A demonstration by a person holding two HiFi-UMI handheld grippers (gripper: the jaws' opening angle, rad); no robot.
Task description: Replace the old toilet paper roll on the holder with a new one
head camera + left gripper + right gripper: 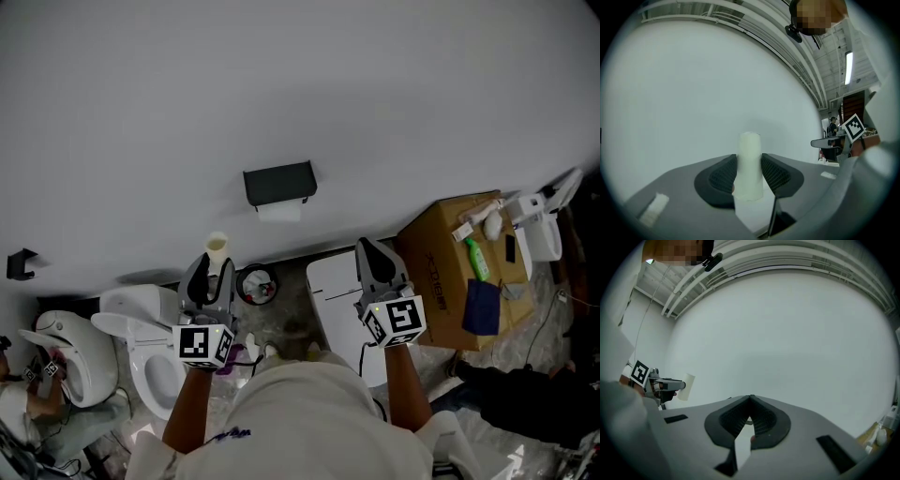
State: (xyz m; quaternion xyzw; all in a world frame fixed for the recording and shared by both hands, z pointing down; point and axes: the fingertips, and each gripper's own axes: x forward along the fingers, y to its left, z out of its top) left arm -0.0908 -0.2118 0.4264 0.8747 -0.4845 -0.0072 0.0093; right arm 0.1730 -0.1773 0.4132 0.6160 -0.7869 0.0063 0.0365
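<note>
Claws, two: left claw (749, 174) firm on one cardboard tube (750, 149), right claw (750, 414) tight together.

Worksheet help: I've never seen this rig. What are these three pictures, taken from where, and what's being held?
A person holds a two-fingered gripper in each hand. The head view looks down from a camera on their head; each gripper view comes from a camera riding on that gripper. The left gripper clamps an upright pale cardboard tube between its fingers. The right gripper is shut, empty. On the wall hangs a dark paper holder; on the floor stand a toilet and a cardboard box.
</note>
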